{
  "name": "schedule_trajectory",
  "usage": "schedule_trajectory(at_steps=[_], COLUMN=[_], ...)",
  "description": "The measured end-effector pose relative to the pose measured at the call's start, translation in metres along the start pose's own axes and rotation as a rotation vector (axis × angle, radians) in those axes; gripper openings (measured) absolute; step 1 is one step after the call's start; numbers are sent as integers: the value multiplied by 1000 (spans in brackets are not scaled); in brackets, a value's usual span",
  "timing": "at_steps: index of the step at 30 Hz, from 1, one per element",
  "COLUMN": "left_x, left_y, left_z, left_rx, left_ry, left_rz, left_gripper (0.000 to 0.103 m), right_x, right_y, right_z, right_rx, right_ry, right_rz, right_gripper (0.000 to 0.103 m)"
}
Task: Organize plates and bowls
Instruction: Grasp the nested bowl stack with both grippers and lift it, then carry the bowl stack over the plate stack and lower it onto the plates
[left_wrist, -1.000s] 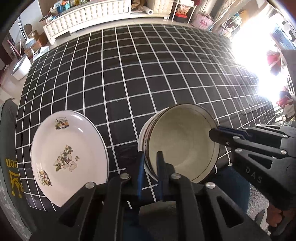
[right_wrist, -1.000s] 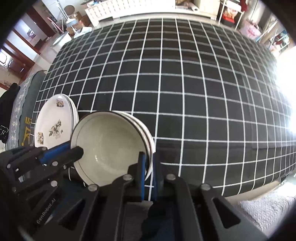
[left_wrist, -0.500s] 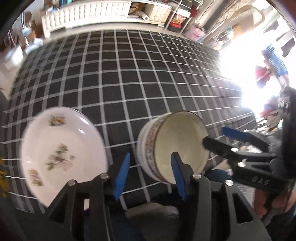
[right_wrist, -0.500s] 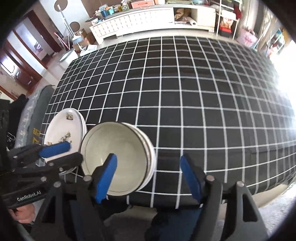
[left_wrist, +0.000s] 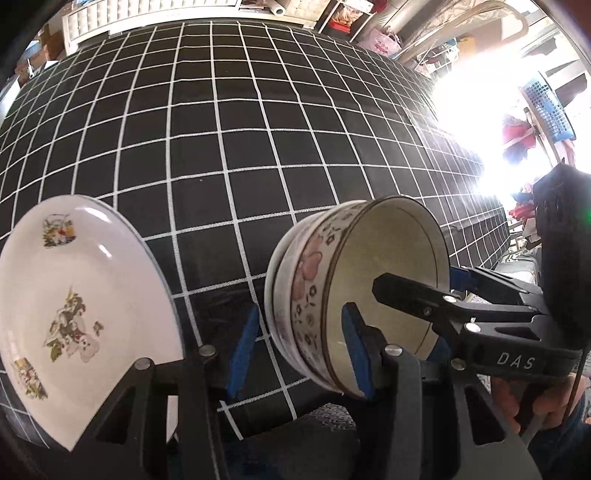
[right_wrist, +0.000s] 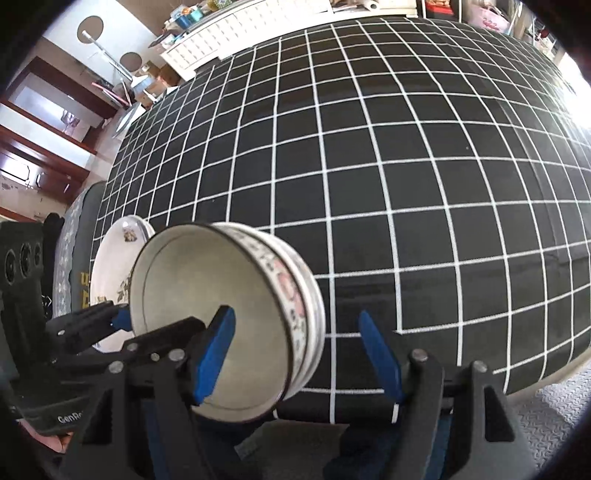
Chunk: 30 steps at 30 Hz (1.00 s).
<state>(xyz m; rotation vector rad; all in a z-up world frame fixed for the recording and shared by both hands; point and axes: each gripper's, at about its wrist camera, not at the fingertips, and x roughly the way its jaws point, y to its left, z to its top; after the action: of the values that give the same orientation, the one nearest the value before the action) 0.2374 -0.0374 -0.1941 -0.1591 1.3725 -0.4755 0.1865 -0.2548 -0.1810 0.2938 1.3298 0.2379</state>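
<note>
A stack of cream bowls with pink flower sides (left_wrist: 332, 295) sits on the black checked tablecloth near its front edge; it also shows in the right wrist view (right_wrist: 236, 317). My left gripper (left_wrist: 299, 350) is open, its blue pads either side of the stack's near left rim. My right gripper (right_wrist: 299, 358) is open, straddling the stack's right rim. A white plate stack with flower prints (left_wrist: 74, 314) lies left of the bowls, also in the right wrist view (right_wrist: 114, 269).
The black tablecloth with a white grid (left_wrist: 258, 129) stretches far back. A white cabinet (right_wrist: 236, 33) stands beyond the table. The table's front edge (right_wrist: 480, 380) is close below the grippers. Strong glare fills the right side (left_wrist: 480, 110).
Both grippers were shut on the bowl stack's rim one second ago; both have opened and now straddle the rim. The cameras have dropped lower, nearer the table.
</note>
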Motion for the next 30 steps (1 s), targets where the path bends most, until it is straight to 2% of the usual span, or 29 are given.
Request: schedule_trajectory(at_steps=[6,9,16,24,28,30], left_x=[18,22,37,47,50,51], left_y=[-7,-7,-6,-11,-14,-17], left_z=[3,1,-4,-12,-12,-12], left_rx=[25,27,40,49,54,60], left_ry=[8,-1,5,-8,-11,-10], left_rz=[-8,-18,-12,-6,5,17], left_gripper=[44,44,44,44,45,45], right_x=[7,4,2,9,7,7], right_y=[-13,-18,-28,-31,-24,-21], right_z=[-4,-6,-11,-13,-12,-11], right_rx=[34,57,78,100,106,116], right_ry=[36,17,5,26,22,23], right_rz=[25,51,47,121,145,130], right_gripper=[74,74,72,72,58,58])
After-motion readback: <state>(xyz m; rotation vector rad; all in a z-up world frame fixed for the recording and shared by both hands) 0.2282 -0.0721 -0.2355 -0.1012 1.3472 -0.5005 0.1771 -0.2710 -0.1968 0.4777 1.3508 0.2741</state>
